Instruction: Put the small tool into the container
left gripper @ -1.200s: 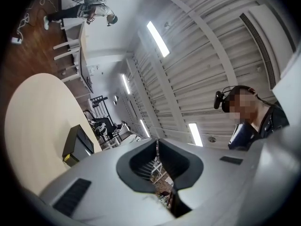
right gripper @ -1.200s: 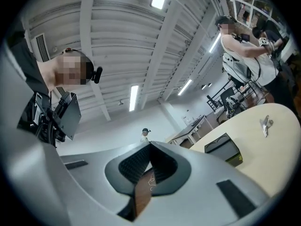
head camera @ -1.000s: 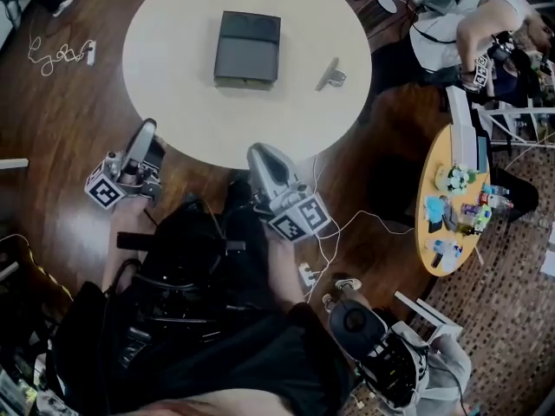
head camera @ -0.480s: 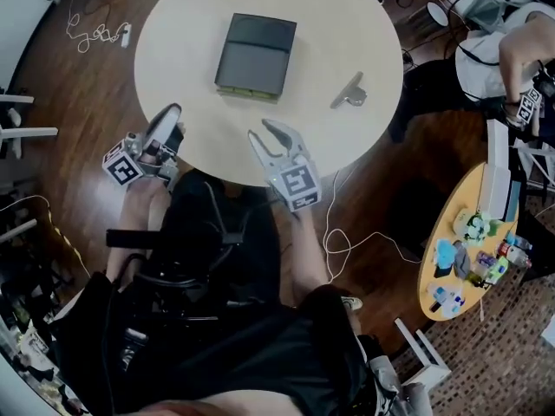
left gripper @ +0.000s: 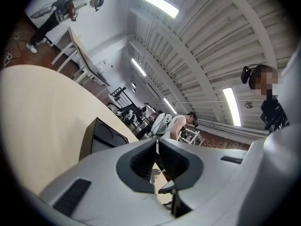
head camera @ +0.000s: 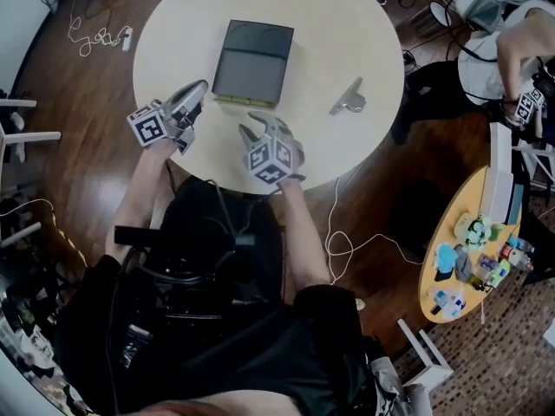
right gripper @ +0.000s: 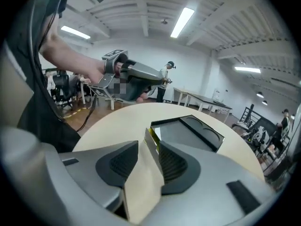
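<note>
Left gripper (head camera: 199, 90) and right gripper (head camera: 258, 125) moved over the table (head camera: 347, 24); right fingers (right gripper: 117, 164) opened.

Dark grey container (head camera: 252, 61), cream table (head camera: 334, 20), silver tool (head camera: 349, 100).

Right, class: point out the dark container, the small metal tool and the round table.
dark container (head camera: 252, 59), head view, middle of its top face.
small metal tool (head camera: 349, 100), head view, middle of its body.
round table (head camera: 347, 24), head view, bare top beyond the tool.
</note>
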Motion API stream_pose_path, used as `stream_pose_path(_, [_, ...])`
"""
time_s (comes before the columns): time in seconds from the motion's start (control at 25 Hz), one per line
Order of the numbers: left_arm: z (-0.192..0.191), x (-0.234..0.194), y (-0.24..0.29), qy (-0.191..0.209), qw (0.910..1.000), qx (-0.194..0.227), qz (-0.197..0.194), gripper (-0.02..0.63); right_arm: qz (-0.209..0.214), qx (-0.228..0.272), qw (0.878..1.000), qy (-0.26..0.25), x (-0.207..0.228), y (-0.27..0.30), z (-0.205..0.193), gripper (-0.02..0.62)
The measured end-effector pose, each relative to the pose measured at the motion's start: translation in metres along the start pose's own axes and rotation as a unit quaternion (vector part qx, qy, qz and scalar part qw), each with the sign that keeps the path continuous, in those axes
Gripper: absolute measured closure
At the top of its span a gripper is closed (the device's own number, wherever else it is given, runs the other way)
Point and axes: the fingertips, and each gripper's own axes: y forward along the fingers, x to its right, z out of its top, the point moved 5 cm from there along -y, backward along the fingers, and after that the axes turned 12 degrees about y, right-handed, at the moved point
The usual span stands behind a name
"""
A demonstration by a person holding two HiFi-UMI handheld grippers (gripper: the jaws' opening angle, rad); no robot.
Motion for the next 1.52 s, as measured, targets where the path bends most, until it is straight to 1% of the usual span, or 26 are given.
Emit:
stream_pose_path(0.04, [-0.003, -0.011, 0.012, -0.004, 0.9999, -0.010, -0.008, 0.598, -0.004, -0.017, 1.000, -0.015, 0.002, 0.009, 0.000, 0.448])
stream_pose_path(0.08, [-0.006, -0.022, 0.022, -0.005, 0.9996, -0.026, -0.007, 0.598, -0.005, -0.033, 0.999, -0.027, 0.004, 0.018, 0.000, 0.448])
stream_pose_path(0.16, [-0.014, -0.043, 0.042, 0.000, 0.9976, -0.069, -0.004, 0.598, -0.005, -0.060, 0.997, -0.042, 0.006, 0.037, 0.001, 0.448])
stream_pose_path(0.24, [-0.027, -0.056, 0.062, 0.008, 0.9935, -0.112, -0.022, 0.598, -0.004, -0.087, 0.995, -0.056, 0.008, 0.056, -0.002, 0.448])
stream_pose_path(0.36, [-0.044, -0.063, 0.082, 0.019, 0.9845, -0.166, -0.053, 0.598, -0.006, -0.128, 0.989, -0.077, 0.010, 0.082, -0.008, 0.448])
stream_pose_path(0.56, [-0.062, -0.074, 0.088, 0.002, 0.9728, -0.214, -0.088, 0.598, -0.030, -0.179, 0.977, -0.111, 0.011, 0.111, -0.010, 0.448])
stream_pose_path(0.64, [-0.063, -0.077, 0.087, -0.015, 0.9728, -0.210, -0.097, 0.598, -0.028, -0.198, 0.972, -0.126, 0.009, 0.119, -0.013, 0.448])
stream_pose_path(0.72, [-0.061, -0.080, 0.088, -0.044, 0.9746, -0.194, -0.102, 0.603, -0.025, -0.213, 0.966, -0.141, 0.007, 0.124, -0.016, 0.450])
stream_pose_path(0.76, [-0.061, -0.081, 0.089, -0.057, 0.9751, -0.188, -0.103, 0.604, -0.027, -0.218, 0.964, -0.148, 0.007, 0.124, -0.018, 0.475])
stream_pose_path(0.8, [-0.061, -0.081, 0.089, -0.069, 0.9753, -0.183, -0.104, 0.604, -0.030, -0.221, 0.963, -0.151, 0.007, 0.123, -0.019, 0.484])
stream_pose_path(0.88, [-0.061, -0.083, 0.088, -0.081, 0.9759, -0.177, -0.099, 0.606, -0.031, -0.223, 0.962, -0.154, 0.008, 0.121, -0.019, 0.520])
stream_pose_path(0.96, [-0.061, -0.087, 0.088, -0.082, 0.9769, -0.174, -0.092, 0.606, -0.033, -0.225, 0.961, -0.156, 0.011, 0.122, -0.018, 0.562])
stream_pose_path(1.0, [-0.061, -0.089, 0.089, -0.081, 0.9777, -0.172, -0.090, 0.606, -0.033, -0.226, 0.961, -0.157, 0.014, 0.123, -0.016, 0.566])
stream_pose_path(1.08, [-0.061, -0.092, 0.090, -0.079, 0.9789, -0.168, -0.086, 0.606, -0.030, -0.228, 0.960, -0.161, 0.016, 0.123, -0.013, 0.565])
stream_pose_path(1.24, [-0.065, -0.086, 0.087, -0.088, 0.9769, -0.173, -0.088, 0.606, -0.020, -0.233, 0.957, -0.170, 0.006, 0.118, -0.017, 0.566])
stream_pose_path(1.52, [-0.064, -0.085, 0.086, -0.081, 0.9785, -0.172, -0.080, 0.607, 0.007, -0.236, 0.955, -0.180, -0.027, 0.102, -0.029, 0.569])
